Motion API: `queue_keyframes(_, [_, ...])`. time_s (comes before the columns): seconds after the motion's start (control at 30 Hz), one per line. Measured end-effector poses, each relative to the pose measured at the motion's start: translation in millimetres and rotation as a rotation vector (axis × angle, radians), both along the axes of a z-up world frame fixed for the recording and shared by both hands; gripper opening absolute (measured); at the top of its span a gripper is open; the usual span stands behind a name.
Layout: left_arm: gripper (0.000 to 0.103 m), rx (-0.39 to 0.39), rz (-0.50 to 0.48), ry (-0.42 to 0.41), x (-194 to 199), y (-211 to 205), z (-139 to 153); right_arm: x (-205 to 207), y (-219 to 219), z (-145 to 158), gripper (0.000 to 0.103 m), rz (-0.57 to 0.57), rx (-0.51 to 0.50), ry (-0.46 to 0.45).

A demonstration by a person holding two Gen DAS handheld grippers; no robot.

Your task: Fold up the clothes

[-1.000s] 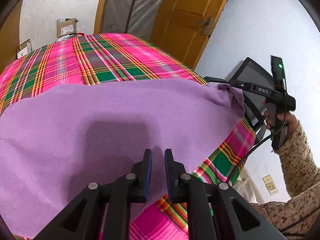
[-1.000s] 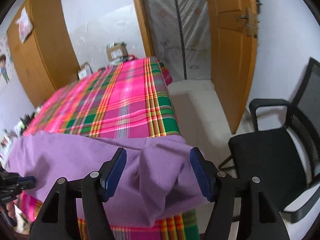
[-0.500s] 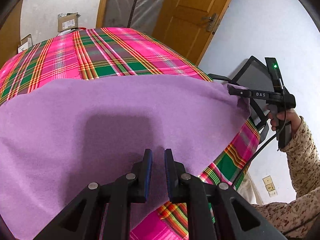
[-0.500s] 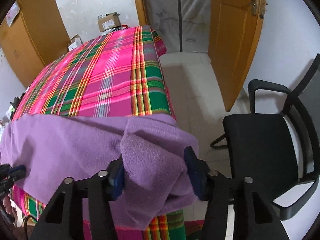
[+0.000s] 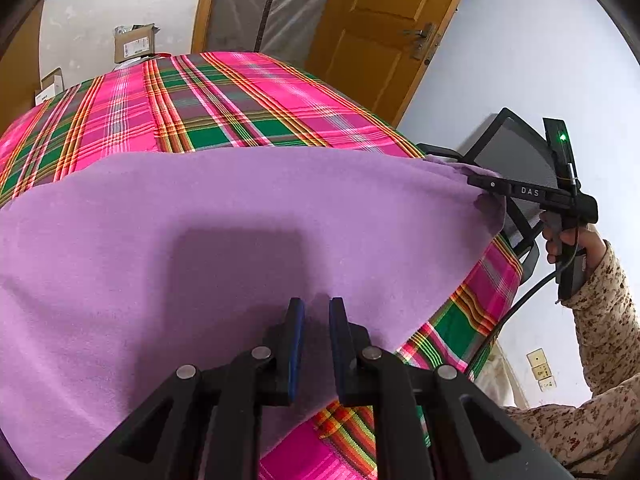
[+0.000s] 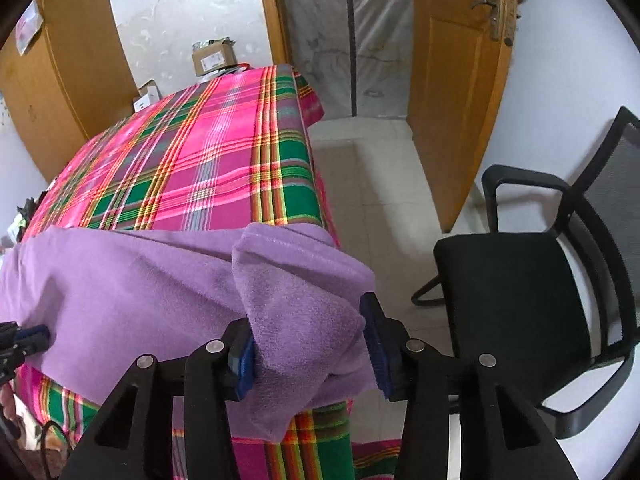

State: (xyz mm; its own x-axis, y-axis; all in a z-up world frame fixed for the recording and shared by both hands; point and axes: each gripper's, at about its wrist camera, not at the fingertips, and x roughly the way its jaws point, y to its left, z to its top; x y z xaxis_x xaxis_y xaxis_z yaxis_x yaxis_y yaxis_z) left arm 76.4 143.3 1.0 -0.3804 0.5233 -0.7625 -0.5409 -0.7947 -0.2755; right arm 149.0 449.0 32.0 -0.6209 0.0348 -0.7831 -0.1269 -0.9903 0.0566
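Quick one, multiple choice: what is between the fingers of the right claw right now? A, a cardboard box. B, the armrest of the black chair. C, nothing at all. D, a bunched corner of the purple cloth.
D: in the right wrist view, the right claw, whose jaws have just been closing, has a bunched corner of the purple cloth filling the gap between its blue pads, at the corner of the plaid-covered table.

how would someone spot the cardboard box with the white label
Find the table under the pink plaid tablecloth. Past its far end, against the white wall, sits the open cardboard box, flaps up. A smaller box lies left of it, lower down.
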Motion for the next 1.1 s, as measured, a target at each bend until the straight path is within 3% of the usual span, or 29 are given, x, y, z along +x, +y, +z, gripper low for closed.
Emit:
queue_keyframes(0.17, [0.013,0.002,0.002,0.000,0,2,1,-7,-9,6,0.047,0.028,0.069,0.039])
queue_keyframes(0.43, [0.013,-0.002,-0.008,0.001,1,7,3,-31,-22,4,0.046,0.104,0.175,-0.041])
queue_keyframes(0.57, [0.013,-0.005,-0.012,-0.002,0,10,4,-33,-28,6,0.026,0.166,0.211,-0.065])
queue_keyframes(0.63, [0.013,-0.005,-0.018,-0.005,-1,14,4,-31,-28,7,0.023,0.188,0.213,-0.066])
queue_keyframes(0.8, [0.013,-0.018,-0.064,0.005,1,31,7,-19,-18,19,0.016,0.165,0.146,0.010])
queue_keyframes(1.1, [0.013,-0.022,-0.107,0.021,0,55,9,6,26,41,0.014,0.007,-0.112,0.236])
